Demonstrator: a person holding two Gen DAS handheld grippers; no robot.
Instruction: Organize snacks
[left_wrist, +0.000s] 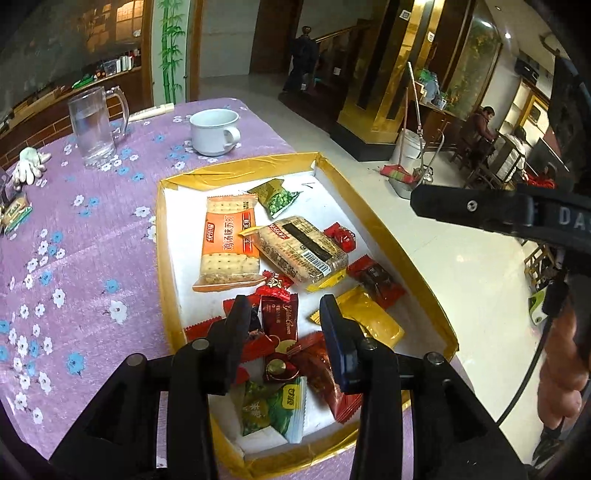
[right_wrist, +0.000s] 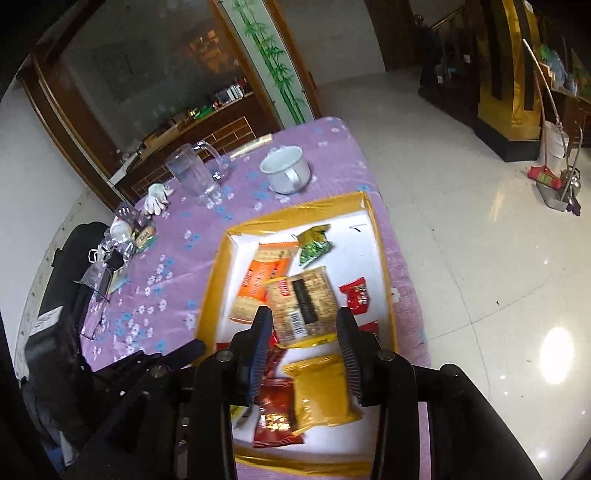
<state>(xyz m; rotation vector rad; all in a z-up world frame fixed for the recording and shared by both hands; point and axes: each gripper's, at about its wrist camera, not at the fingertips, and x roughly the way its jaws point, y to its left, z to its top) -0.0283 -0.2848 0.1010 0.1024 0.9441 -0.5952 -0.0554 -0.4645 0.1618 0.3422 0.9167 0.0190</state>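
**Q:** Claws first: what are they doing over the snacks?

**Me:** Left claw (left_wrist: 284, 314) hangs with its jaws spread wide and nothing between them, poised over the near heap of red wrappers, a dark red wafer packet (left_wrist: 279, 320) showing in the gap. My right claw (right_wrist: 304, 328) is just as wide and just as empty, above the yellow packet (right_wrist: 321, 393) and the clear-wrapped cracker pack (right_wrist: 304, 299). I judge both are open in readiness to pick and sort; neither touches a packet that I can see.

**Q:** Where do the snacks lie?

**Me:** All in the gold-rimmed tray (left_wrist: 399, 236) at the tabletop's edge, beside the floor drop. An orange cracker pack (left_wrist: 228, 245) lies flat with the clear-wrapped one overlapping its corner; a green pea packet (left_wrist: 275, 195) sits at the far end, another green packet (left_wrist: 273, 408) nearest me. Loose red candies (left_wrist: 340, 237) are scattered towards the right rim. They look tipped in, not arranged.

**Q:** And your pose?

**Me:** Both wrists tilt forward and down, the left low over the near end, the right higher and reaching in from the side.

**Q:** Beyond the tray?

**Me:** A white mug (left_wrist: 214, 131) and a glass tankard (left_wrist: 92, 125) stand well apart on the purple floral cloth (left_wrist: 92, 258).
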